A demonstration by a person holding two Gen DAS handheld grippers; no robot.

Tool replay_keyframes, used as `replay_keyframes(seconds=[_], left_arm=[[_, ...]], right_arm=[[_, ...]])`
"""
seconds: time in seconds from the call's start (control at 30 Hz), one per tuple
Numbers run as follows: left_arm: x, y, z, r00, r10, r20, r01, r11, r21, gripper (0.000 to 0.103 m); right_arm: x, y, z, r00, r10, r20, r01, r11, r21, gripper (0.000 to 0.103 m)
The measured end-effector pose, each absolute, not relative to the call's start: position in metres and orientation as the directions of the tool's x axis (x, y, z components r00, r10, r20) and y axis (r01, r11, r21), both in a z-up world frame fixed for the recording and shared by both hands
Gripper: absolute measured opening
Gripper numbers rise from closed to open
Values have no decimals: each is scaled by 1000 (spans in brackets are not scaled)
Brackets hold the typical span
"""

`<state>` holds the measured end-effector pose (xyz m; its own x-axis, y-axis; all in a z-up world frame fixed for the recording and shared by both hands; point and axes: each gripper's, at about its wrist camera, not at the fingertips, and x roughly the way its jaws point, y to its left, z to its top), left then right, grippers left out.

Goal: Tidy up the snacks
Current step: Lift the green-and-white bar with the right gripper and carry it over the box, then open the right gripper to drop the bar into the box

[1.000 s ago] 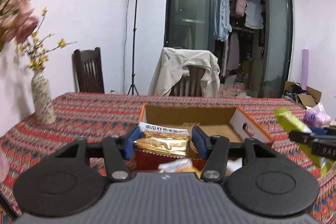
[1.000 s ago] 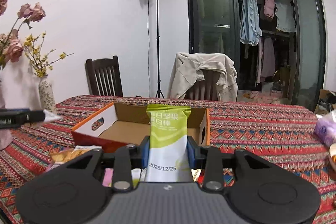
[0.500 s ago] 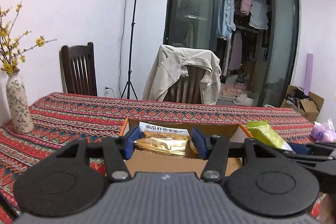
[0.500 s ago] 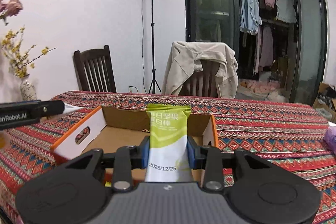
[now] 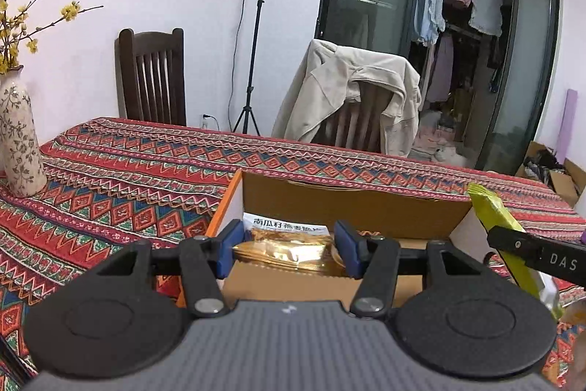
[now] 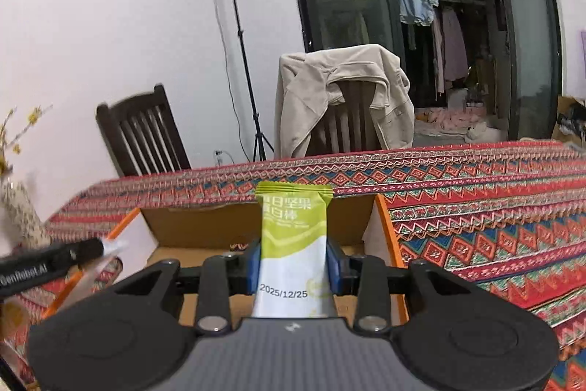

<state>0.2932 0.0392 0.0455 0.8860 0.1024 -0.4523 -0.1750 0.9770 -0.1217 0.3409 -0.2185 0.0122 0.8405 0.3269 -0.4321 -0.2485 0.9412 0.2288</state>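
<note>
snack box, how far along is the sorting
Done: nothing shows in the box yet; the floor visible looks bare. In hand: the left tongs grip a gold packet and the right tongs grip a green bar, both held over the box. Left: drop both in, and a few more wrappers seem to lie by the box at the frame edges, too blurred to count.

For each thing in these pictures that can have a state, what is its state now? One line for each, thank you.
Left claw: shut on gold packet.
Right claw: shut on green bar.
Gold packet: held, over the box.
Green bar: held upright, above the box.
Box: open at the top, on the table.
Jacket: draped over a chair back.
Vase: upright, holding flowers.
</note>
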Motion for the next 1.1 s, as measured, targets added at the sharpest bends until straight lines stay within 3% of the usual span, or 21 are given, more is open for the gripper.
replay_keyframes(seconds=[0.27,0.33,0.37,0.4,0.47,0.53,0.67,1.1], left_arm=[[293,31,39,883,142,-448,-202,975,-90,57],[288,29,41,892,149,-427,-203,975,-85,61],[286,28,42,897,150,-416,-203,975,-87,72],[283,27,43,901,155,-406,-208,974,-87,82],[278,25,45,908,169,-384,-215,973,-80,88],[275,26,47,915,156,-372,-205,974,-97,100],[267,32,50,927,135,-351,-199,968,-153,103],[244,31,64,953,105,-283,-157,973,-168,103]], right_arm=[[344,-209,3,831,309,-463,-258,951,172,38],[344,-210,2,831,308,-463,-259,951,167,41],[342,-211,3,833,310,-458,-260,950,170,42],[341,-211,3,832,317,-454,-267,948,172,46],[337,-212,5,836,325,-442,-276,945,173,71],[335,-212,6,841,327,-431,-281,945,170,84],[331,-219,8,844,344,-412,-287,938,196,103],[302,-233,23,889,327,-319,-280,942,184,103]])
